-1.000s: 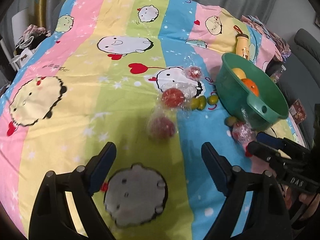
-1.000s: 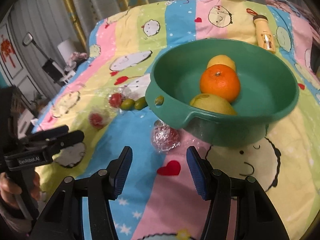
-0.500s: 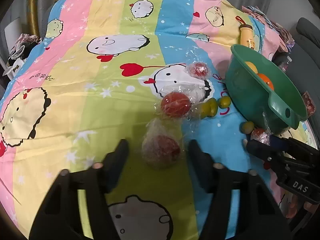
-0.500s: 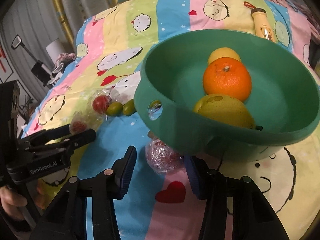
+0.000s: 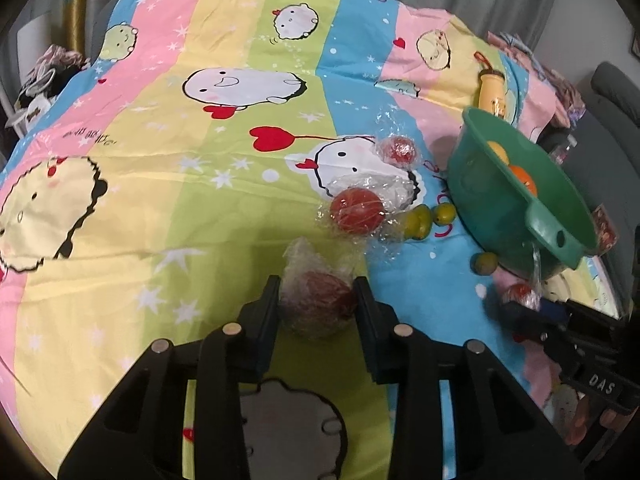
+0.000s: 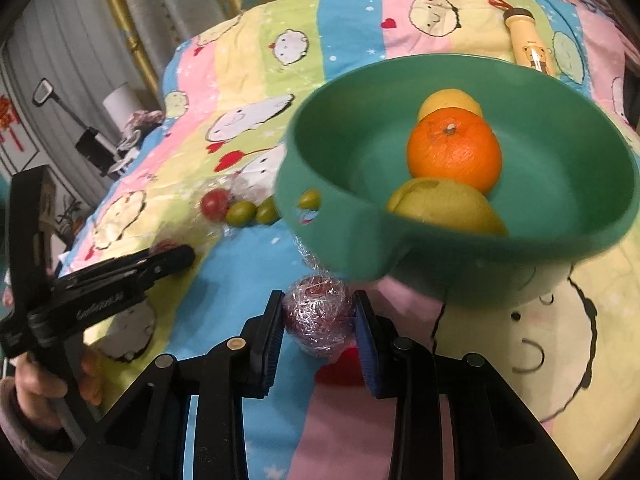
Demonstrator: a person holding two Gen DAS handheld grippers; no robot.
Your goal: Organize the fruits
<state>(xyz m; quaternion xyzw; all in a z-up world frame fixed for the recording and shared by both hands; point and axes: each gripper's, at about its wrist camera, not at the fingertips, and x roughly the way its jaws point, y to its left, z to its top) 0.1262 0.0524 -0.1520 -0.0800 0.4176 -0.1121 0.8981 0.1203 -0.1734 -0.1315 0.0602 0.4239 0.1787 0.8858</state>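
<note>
Left gripper (image 5: 316,300) jaws have just been closing and are now clamping a plastic-wrapped red fruit (image 5: 318,300) lying on the striped cartoon bedspread (image 5: 160,160). Right gripper (image 6: 318,318) — jaws also just closing — is pinching a second wrapped red fruit (image 6: 318,316) just below the green bowl (image 6: 560,168), which is holding an orange (image 6: 454,152) and two yellow fruits.

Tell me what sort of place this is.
Most likely a home bedroom: the fruit and green basin sit on a cartoon-print quilt spread like bedding, curtains hang behind, and a gold bed-frame post stands beside them.
</note>
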